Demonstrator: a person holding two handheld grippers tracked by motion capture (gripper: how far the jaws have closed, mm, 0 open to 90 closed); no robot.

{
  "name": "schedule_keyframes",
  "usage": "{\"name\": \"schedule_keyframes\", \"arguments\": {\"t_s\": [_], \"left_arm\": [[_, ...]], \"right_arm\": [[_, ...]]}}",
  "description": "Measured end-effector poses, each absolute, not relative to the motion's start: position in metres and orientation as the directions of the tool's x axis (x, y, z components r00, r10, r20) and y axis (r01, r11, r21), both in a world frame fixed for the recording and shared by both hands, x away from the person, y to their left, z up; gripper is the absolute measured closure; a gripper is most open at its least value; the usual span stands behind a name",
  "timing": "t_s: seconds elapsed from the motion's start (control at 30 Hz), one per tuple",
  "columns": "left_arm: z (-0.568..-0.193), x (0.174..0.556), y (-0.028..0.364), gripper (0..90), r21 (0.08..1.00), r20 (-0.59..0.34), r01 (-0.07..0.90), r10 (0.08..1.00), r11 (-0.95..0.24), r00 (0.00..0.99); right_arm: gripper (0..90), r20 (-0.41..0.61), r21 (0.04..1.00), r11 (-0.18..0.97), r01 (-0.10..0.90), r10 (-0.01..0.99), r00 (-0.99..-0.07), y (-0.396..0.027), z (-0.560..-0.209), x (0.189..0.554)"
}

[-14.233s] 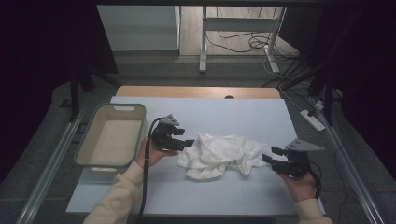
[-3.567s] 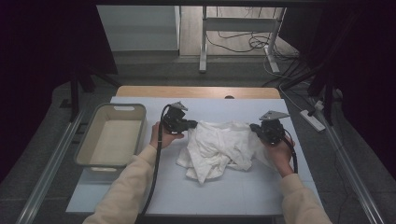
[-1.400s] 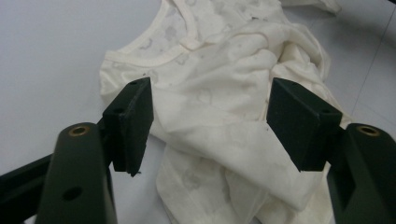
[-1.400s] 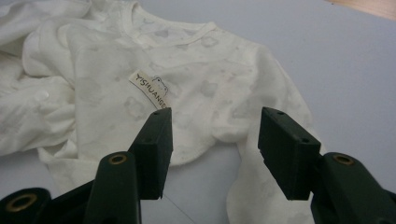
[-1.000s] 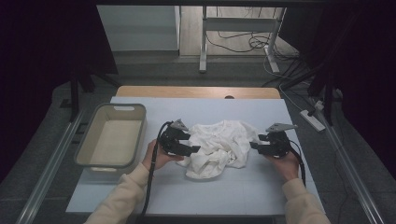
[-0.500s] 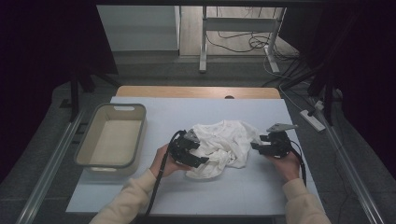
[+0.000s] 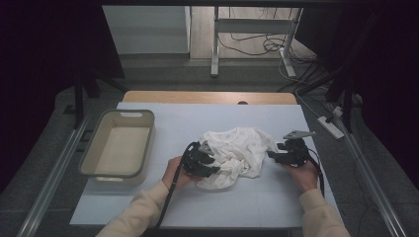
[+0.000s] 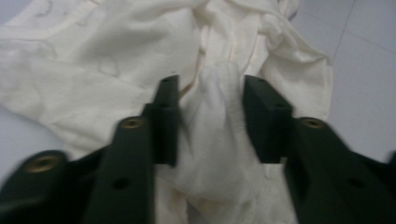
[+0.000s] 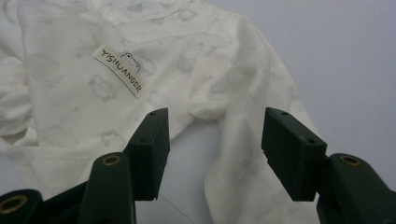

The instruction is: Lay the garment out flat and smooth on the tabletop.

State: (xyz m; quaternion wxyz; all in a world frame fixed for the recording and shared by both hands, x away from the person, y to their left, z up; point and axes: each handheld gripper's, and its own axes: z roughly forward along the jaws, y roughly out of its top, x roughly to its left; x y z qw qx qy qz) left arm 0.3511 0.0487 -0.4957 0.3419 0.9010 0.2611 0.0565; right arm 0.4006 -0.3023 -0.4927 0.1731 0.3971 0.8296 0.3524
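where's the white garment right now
In the high view, the white garment lies crumpled mid-table between the left gripper and right gripper, right of the beige bin.

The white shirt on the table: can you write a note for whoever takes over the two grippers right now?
Left gripper: its jaws have just been closing around a bunched fold of the white shirt; the pads look close to the cloth but small gaps still show, so no firm grip yet.
Right gripper: open, jaws either side of a loose edge of the shirt, not pinching it.
Things: the shirt lies crumpled mid-table, its label facing up. The beige bin sits empty at the left.
Done: both grippers are in place at the shirt.
Left: probably close both, then smooth or fold the shirt, perhaps ending in the bin.
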Motion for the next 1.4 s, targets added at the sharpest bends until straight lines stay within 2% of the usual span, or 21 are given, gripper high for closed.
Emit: {"name": "schedule_keyframes", "arguments": {"t_s": [0.03, 0.07, 0.23, 0.37, 0.77, 1.4], "left_arm": [[-0.494, 0.352, 0.052, 70.6, 0.657, -0.090, 0.437, 0.512, -0.614, 0.854], [-0.493, 0.353, 0.054, 72.7, 0.664, -0.098, 0.437, 0.509, -0.606, 0.855], [-0.474, 0.355, 0.074, 76.5, 0.736, -0.099, 0.433, 0.550, -0.521, 0.829], [-0.462, 0.359, 0.092, 81.0, 0.759, -0.119, 0.453, 0.584, -0.468, 0.803], [-0.438, 0.371, 0.145, 81.6, 0.811, -0.192, 0.493, 0.652, -0.315, 0.733], [-0.448, 0.388, 0.187, 81.8, 0.793, -0.271, 0.570, 0.713, -0.214, 0.646]], "right_arm": [[41.8, -0.011, 0.721, 0.438, 0.537, 0.782, -0.623, -0.302, -0.493, 0.401], [41.8, -0.011, 0.720, 0.438, 0.539, 0.783, -0.622, -0.302, -0.493, 0.401], [41.8, -0.016, 0.715, 0.439, 0.545, 0.789, -0.615, -0.303, -0.493, 0.401], [41.8, -0.012, 0.722, 0.428, 0.544, 0.793, -0.608, -0.302, -0.492, 0.401], [41.8, -0.013, 0.709, 0.445, 0.548, 0.784, -0.620, -0.299, -0.495, 0.401], [41.5, -0.019, 0.704, 0.454, 0.547, 0.781, -0.624, -0.298, -0.498, 0.402]]}}
